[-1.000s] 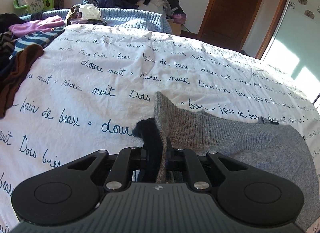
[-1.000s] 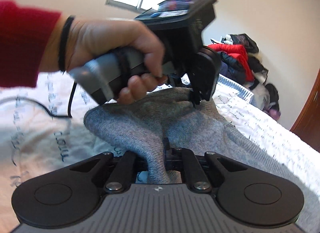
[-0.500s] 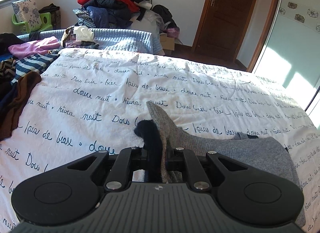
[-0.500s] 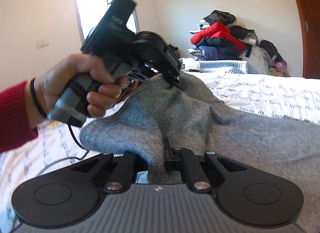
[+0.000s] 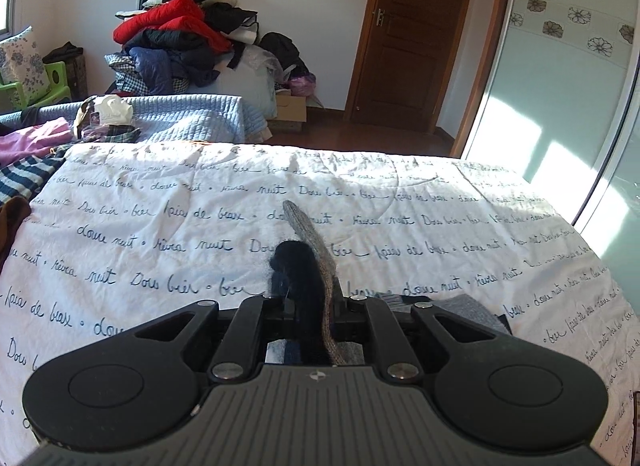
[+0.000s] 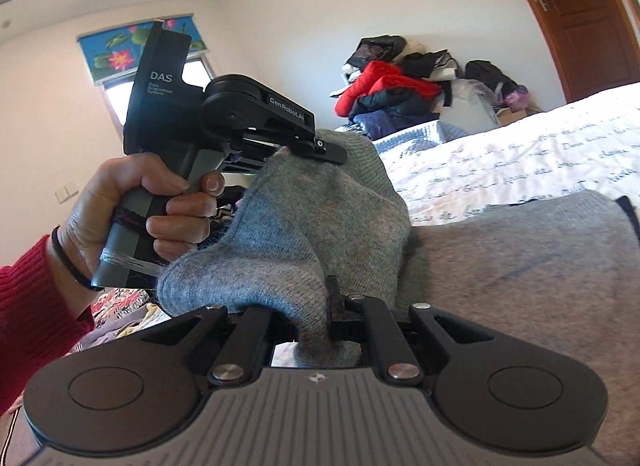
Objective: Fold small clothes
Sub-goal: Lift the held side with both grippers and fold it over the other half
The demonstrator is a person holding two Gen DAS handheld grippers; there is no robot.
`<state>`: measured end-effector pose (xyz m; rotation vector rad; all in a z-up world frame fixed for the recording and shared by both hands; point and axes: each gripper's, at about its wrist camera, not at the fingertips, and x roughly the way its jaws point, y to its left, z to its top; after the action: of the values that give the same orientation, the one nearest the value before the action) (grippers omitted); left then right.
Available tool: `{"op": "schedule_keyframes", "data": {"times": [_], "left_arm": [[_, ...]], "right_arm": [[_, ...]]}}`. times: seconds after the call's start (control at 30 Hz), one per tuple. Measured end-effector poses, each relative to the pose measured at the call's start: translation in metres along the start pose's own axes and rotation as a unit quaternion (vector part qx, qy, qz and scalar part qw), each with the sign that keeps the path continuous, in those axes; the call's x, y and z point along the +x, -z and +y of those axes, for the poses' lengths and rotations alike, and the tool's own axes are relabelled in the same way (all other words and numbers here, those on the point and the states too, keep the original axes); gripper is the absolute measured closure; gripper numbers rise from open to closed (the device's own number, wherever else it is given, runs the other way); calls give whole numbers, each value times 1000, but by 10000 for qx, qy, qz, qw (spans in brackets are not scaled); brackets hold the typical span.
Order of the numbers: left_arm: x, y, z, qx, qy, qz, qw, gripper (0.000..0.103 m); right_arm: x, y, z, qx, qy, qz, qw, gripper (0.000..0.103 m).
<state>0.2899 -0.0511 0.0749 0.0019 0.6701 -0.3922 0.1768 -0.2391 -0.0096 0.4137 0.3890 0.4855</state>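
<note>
A grey knit garment (image 6: 500, 266) with a dark blue inner edge is held up over the white bed cover (image 5: 200, 217) with blue script. My left gripper (image 5: 310, 290) is shut on one corner of it; the grey edge (image 5: 308, 234) and a dark tuft (image 5: 294, 266) stick out between the fingers. My right gripper (image 6: 326, 306) is shut on another bunched part of the grey knit. In the right wrist view the left gripper (image 6: 316, 147) shows above, clamped on the garment's top edge, held by a hand in a red sleeve.
A pile of clothes (image 5: 180, 45) lies beyond the bed's far end, with a blue quilted cover (image 5: 180, 117) in front of it. Striped and pink clothes (image 5: 28, 161) lie at the bed's left edge. A brown door (image 5: 412, 37) and a sunlit glass panel (image 5: 560, 105) stand at the right.
Both grippers have lifted and tilted upward with the garment. Less grey knit lies on the bed in the left wrist view. The left gripper has turned in the right wrist view.
</note>
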Motion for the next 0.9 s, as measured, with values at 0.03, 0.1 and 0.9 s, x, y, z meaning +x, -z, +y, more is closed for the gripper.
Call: {"op": "schedule_keyframes", "data": {"times": [0.03, 0.1, 0.9], "left_arm": [[2, -1, -7, 25, 32, 6, 10000, 91], [6, -2, -22, 98, 91, 32, 9999, 91], [76, 17, -144, 718, 244, 567, 9955, 91]], "right_arm": [[-3, 0, -4, 55, 20, -21, 10000, 97], [-9, 1, -13, 195, 23, -44, 9998, 97], [-41, 21, -85, 1623, 166, 93, 9866, 96]]}}
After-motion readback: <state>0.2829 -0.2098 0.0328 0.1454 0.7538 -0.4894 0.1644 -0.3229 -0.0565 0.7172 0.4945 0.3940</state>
